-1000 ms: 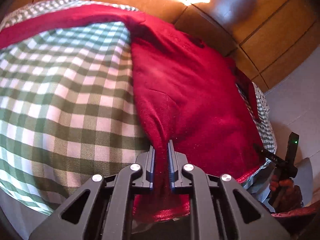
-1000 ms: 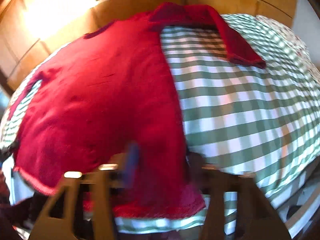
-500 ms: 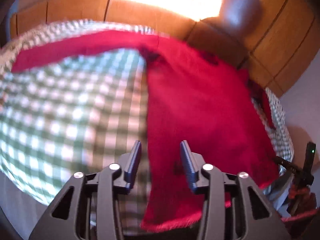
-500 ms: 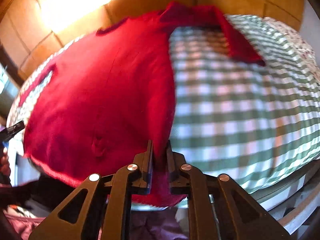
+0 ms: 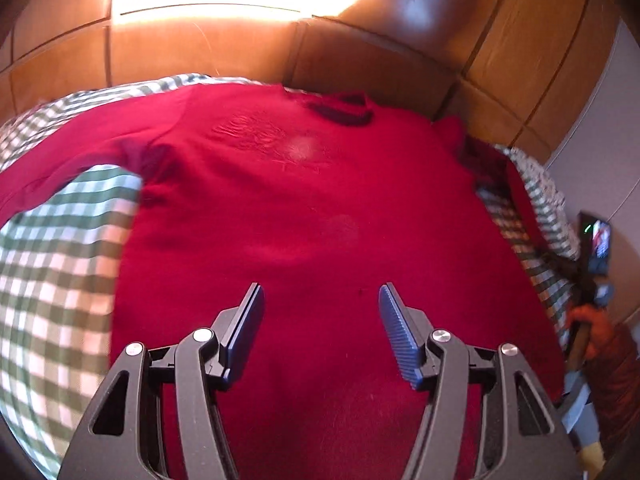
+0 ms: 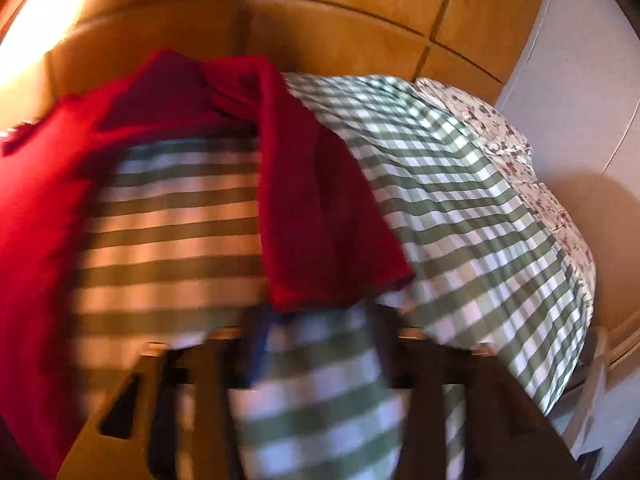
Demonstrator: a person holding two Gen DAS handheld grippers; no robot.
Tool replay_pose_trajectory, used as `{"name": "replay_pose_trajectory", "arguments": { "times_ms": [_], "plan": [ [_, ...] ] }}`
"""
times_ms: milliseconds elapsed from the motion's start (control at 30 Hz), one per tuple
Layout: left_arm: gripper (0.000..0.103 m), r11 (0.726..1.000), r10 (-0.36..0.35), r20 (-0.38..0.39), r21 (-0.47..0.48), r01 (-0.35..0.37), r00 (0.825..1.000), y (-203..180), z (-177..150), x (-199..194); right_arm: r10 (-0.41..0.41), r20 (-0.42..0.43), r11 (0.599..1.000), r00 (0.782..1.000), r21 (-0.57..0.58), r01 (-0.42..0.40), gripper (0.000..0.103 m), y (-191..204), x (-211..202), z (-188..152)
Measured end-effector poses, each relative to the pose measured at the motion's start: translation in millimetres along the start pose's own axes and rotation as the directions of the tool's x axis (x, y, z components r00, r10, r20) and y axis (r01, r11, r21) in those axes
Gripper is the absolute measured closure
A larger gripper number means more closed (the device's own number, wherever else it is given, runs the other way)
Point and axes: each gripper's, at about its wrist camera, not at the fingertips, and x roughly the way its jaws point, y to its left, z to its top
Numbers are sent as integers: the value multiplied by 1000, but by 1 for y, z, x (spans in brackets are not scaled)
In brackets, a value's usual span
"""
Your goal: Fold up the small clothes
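Observation:
A red sweater [image 5: 312, 216] lies spread flat on the green-and-white checked bed cover [image 5: 52, 264], neck toward the wooden headboard. My left gripper [image 5: 320, 300] is open and empty above the sweater's lower body. In the right wrist view the sweater's sleeve [image 6: 320, 208] runs down the cover toward me, with the body [image 6: 36, 216] at the left. My right gripper [image 6: 316, 320] is blurred by motion; its jaws stand apart just below the sleeve's cuff end, with nothing between them.
A brown wooden headboard [image 5: 360, 56] stands behind the bed. A floral sheet [image 6: 532, 168] shows at the bed's right edge beside a white wall. A person's hand with a device [image 5: 596, 280] shows at the far right of the left wrist view.
Both grippers let go of the sweater's hem and opened. The left moved over the sweater's body. The right swung right toward the sleeve's end.

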Motion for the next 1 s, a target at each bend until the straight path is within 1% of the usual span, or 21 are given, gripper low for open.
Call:
{"name": "replay_pose_trajectory", "arguments": {
  "times_ms": [33,100,200,267,333,400,467,567,600,633,667,700,767,800,833,867,900,933,967,1000],
  "plan": [
    [43,1000,10,-6,7,-10,1000,-3,1,4,-14,7,1000,1000,10,14,95,-6,-3,2],
    [42,1000,11,-22,5,-10,1000,-1,1,10,12,60,998,998,55,-15,96,-27,-24,13],
    [41,1000,10,-44,-10,-11,999,1,1,22,60,139,990,988,122,-77,96,-68,-63,30],
    [40,1000,9,-44,-7,-9,999,0,2,24,66,177,982,982,166,-95,96,-98,-83,43],
    [39,1000,13,-44,-3,-13,999,-1,5,26,50,186,976,981,200,-88,96,-118,-94,57],
    [39,1000,8,-46,-7,-8,999,-1,7,28,25,179,969,984,237,-68,96,-137,-93,71],
    [39,1000,13,-48,-11,-13,999,-2,12,33,-18,150,966,988,257,-21,96,-151,-78,85],
    [39,1000,19,-55,-19,-20,998,1,12,34,-80,51,953,996,297,61,96,-173,-32,101],
    [39,1000,23,-57,-19,-24,998,2,14,36,-106,-4,946,994,309,102,96,-180,-10,105],
    [39,999,28,-61,-16,-29,998,2,14,36,-98,-54,933,994,341,111,96,-188,12,107],
    [39,999,33,-65,-14,-34,997,2,14,36,-83,-79,923,993,369,107,96,-194,25,109],
    [39,999,39,-68,-13,-40,997,-1,17,39,-62,-89,905,994,415,94,96,-202,41,111],
    [39,999,48,-70,-10,-48,996,-2,18,39,-32,-56,864,998,500,55,95,-214,57,113],
    [39,999,49,-71,-14,-50,996,-1,19,39,-18,-41,847,999,531,37,78,-218,60,112],
    [38,999,48,-71,-21,-49,996,-1,19,40,9,-13,816,1000,578,0,44,-222,60,109],
    [37,998,46,-70,-27,-48,996,-1,18,40,19,14,792,1000,610,-24,29,-223,56,105],
    [36,998,46,-69,-32,-49,997,-2,18,41,14,51,766,999,642,-44,23,-222,50,96],
    [35,998,49,-69,-32,-51,996,-3,17,42,24,60,763,998,643,-58,23,-217,47,89],
    [34,998,52,-68,-30,-54,996,-4,17,43,68,57,765,996,638,-89,23,-209,47,81],
    [33,998,53,-68,-28,-55,996,-6,17,45,156,59,749,986,643,-157,24,-199,48,64]
  ]
}}
